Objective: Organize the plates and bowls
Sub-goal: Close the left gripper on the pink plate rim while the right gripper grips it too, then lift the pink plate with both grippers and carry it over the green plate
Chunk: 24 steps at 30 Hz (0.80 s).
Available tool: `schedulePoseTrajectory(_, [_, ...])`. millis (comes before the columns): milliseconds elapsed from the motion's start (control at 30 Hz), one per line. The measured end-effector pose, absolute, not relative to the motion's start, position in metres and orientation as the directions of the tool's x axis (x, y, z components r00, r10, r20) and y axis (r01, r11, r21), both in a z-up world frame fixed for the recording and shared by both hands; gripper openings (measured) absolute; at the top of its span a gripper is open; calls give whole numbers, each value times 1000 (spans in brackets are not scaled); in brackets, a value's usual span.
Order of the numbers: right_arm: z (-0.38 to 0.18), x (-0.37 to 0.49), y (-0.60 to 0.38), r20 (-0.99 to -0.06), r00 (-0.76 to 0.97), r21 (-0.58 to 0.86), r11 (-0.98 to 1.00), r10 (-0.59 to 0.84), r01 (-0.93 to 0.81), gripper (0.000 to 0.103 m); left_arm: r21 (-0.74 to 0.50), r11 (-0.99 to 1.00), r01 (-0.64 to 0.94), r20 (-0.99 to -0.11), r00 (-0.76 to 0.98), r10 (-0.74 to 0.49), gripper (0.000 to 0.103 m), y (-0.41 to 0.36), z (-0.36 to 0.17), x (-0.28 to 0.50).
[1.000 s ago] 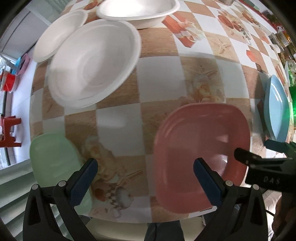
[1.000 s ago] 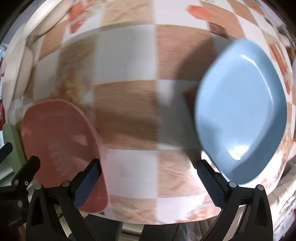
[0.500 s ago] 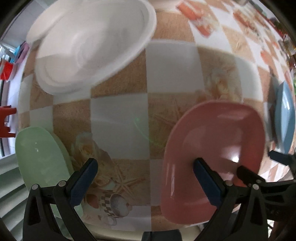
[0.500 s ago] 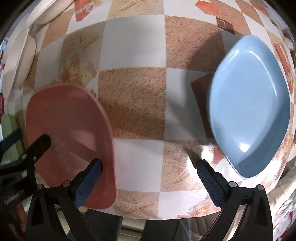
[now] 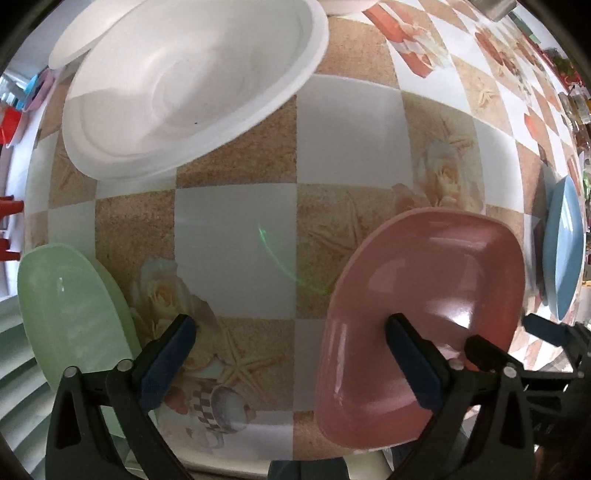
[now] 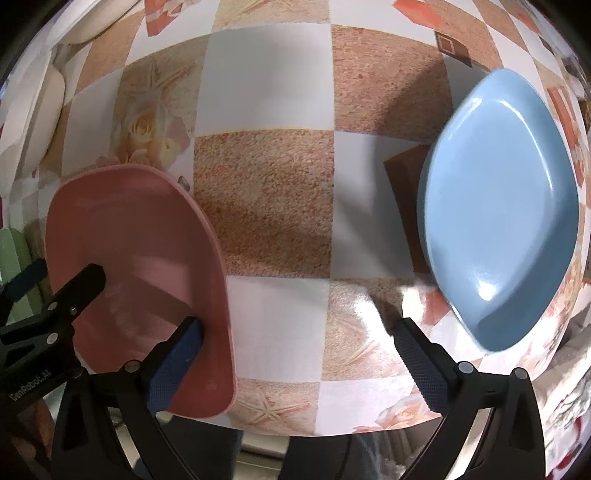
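Note:
A pink square plate point(image 5: 424, 310) lies near the table's front edge; it also shows in the right wrist view point(image 6: 136, 273). A green plate point(image 5: 70, 314) lies at the front left. A blue plate point(image 6: 498, 206) lies to the right, also at the edge of the left wrist view point(image 5: 565, 243). A large white bowl point(image 5: 192, 85) sits at the back left. My left gripper point(image 5: 288, 350) is open and empty over the cloth between the green and pink plates. My right gripper point(image 6: 295, 354) is open and empty between the pink and blue plates.
The table point(image 6: 266, 199) has a checkered cloth with roses and starfish. More white dishes point(image 5: 85, 33) sit behind the big bowl, and white bowls point(image 6: 33, 107) stand at the far left of the right wrist view. The table's front edge runs just below both grippers.
Both grippers have moved forward and lower over the table. The white bowl and the pink plate appear larger in the left wrist view; the blue plate has shifted right. Both stay open.

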State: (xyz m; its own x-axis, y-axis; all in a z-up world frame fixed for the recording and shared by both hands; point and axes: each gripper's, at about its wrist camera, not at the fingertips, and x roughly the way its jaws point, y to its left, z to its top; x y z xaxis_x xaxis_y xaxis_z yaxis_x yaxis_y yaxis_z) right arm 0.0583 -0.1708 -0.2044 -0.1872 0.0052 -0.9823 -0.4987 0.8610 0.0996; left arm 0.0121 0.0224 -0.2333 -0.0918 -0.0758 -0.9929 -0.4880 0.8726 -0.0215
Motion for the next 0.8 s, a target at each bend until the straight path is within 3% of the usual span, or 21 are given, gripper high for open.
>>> schedulePoseTrajectory(67, [-206, 65, -174, -982, -188, 118, 860, 27, -496, 90, -22, 886, -462, -993, -89, -71, 89, 6, -229, 26])
schedulePoseTrajectory(100, [-201, 64, -172, -981, -187, 132, 853, 41, -504, 87, -25, 896, -443, -994, -84, -69, 80, 2, -227, 27])
schedulePoseTrajectory(167, [-197, 58, -170, -982, -179, 154, 833, 67, -531, 67, -30, 908, -417, -995, -75, -67, 64, -6, -223, 30])
schedulePoseTrajectory(233, [-200, 59, -168, -981, -177, 170, 816, 85, -552, 53, -24, 924, -383, -996, -73, -56, 44, -16, -220, 34])
schedulePoseTrajectory(300, [-197, 57, -164, -979, -182, 183, 802, 94, -569, 39, -6, 931, -365, -996, -83, -39, 42, -21, -220, 36])
schedulePoseTrajectory(333, [-195, 57, -162, -972, -203, 214, 792, 116, -572, 21, -10, 930, -366, -995, -89, -45, 41, -20, -221, 35])
schedulePoseTrajectory(433, [-196, 60, -164, -964, -236, 235, 804, 121, -547, 20, -28, 924, -380, -990, -118, -78, 33, -15, -224, 32])
schedulePoseTrajectory(800, [-190, 61, -152, -961, -253, 246, 761, 111, -600, 20, -41, 912, -408, -991, -98, -89, 33, -7, -195, 6])
